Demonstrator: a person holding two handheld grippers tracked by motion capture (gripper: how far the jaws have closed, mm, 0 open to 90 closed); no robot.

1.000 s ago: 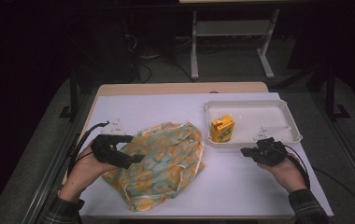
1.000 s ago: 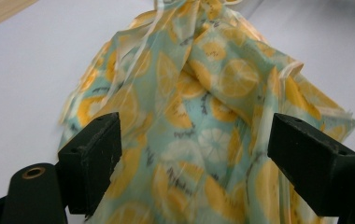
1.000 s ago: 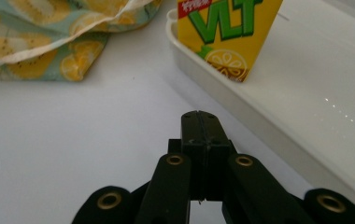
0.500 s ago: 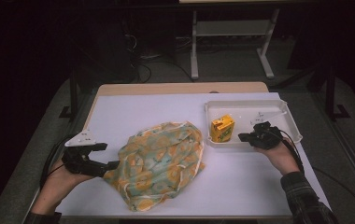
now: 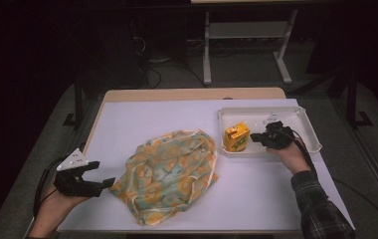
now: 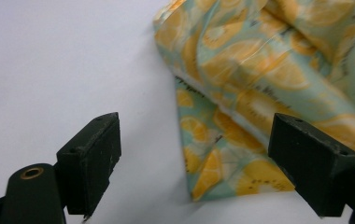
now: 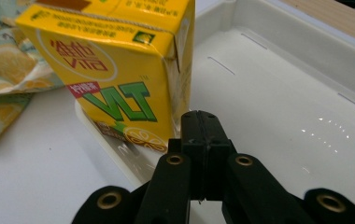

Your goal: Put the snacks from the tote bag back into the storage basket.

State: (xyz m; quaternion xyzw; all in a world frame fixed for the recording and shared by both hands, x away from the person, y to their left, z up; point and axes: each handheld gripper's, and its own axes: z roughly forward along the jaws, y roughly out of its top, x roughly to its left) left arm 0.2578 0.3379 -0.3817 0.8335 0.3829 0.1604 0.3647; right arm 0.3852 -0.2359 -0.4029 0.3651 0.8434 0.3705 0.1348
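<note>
The yellow drink carton (image 5: 236, 137) stands upright in the left end of the white tray (image 5: 306, 124), and in the right gripper view we see its printed face (image 7: 115, 79) upside down, its lower edge close against the tray's near rim. Just beside it, on its right, our right tongs (image 5: 257, 140) hang over the tray floor with their jaws pressed together on nothing; in the right gripper view the right tongs (image 7: 202, 140) sit by the carton's corner, and whether they touch it we cannot quite tell from this angle. The right hand (image 5: 290, 154) reaches in over the tray's front wall, a plaid sleeve (image 5: 321, 209) behind it. Left of the tray, a crumpled cloth (image 5: 169, 172) printed with orange slices on pale green lies on the white surface (image 5: 152, 119), its right edge near the tray's left wall. At the cloth's lower left corner our left tongs (image 5: 105, 183) stand with their jaws spread wide, pointing toward the fabric; in the left gripper view the left tongs (image 6: 194, 161) frame the cloth's folded corner (image 6: 222, 163) without closing on it, the left jaw over bare surface (image 6: 63, 70) and the right jaw over the print. The left hand (image 5: 57, 199) holds them at the surface's near left edge, a grey three-cornered plate (image 5: 73, 161) on top.
</note>
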